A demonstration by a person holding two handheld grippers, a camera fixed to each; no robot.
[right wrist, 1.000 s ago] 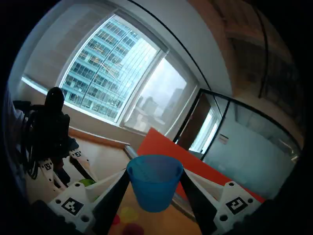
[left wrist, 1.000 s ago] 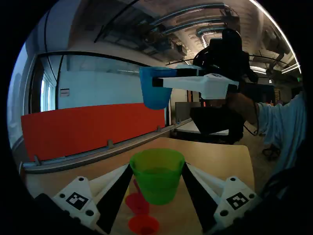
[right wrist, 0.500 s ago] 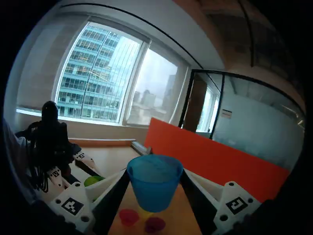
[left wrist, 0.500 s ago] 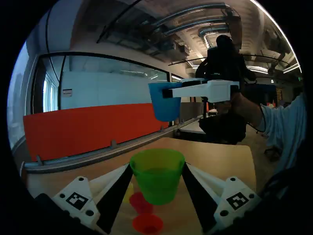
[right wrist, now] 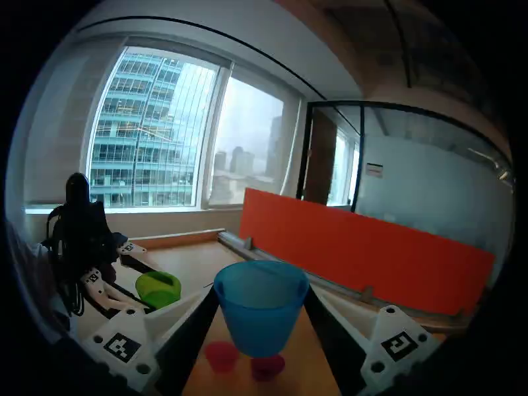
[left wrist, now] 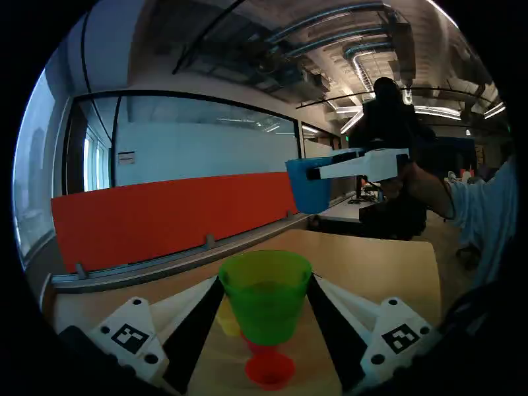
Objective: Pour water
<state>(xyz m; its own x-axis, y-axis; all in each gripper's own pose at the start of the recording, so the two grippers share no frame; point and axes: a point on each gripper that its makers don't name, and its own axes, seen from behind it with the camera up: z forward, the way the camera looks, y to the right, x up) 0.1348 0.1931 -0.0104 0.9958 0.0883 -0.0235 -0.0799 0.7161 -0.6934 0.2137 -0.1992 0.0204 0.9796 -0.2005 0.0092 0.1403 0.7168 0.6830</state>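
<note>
In the left gripper view, the left gripper [left wrist: 265, 282] is at 6 o'clock. Its white plastic fingers [left wrist: 198, 310] have black inner faces and are clenched on the green cup [left wrist: 265, 313], pressing both its sides. The cup is upright, tapered, smooth translucent plastic with a round rim, and a darker band shows across its inside. Just beneath it, on the matte pale wooden table [left wrist: 383, 264], stand a small red cup [left wrist: 269, 369] and a small yellow cup [left wrist: 228, 323], both flared and glossy.

Farther off, at 2 o'clock, the right gripper [left wrist: 310, 177] grasps the blue cup [left wrist: 305, 188] in the air well above the table. This cup is also upright and tapered. A hand [left wrist: 409, 188] with a light blue fabric sleeve [left wrist: 482, 211] holds that gripper's handle. Behind the table's far edge, a flat orange partition [left wrist: 171, 214] sits in a grey metal rail from 9 to 1 o'clock. Beyond it is a glass wall, and round ducts run along the bare ceiling at 12 o'clock.

In the right gripper view, the blue cup sits at 6 o'clock, squeezed between the white fingers, its plastic smooth and slightly see-through. Two small red cups [right wrist: 222, 354] stand on the wood below it. At 9 o'clock the green cup shows in the other gripper, and tall window panes [right wrist: 158, 152] lie beyond.
</note>
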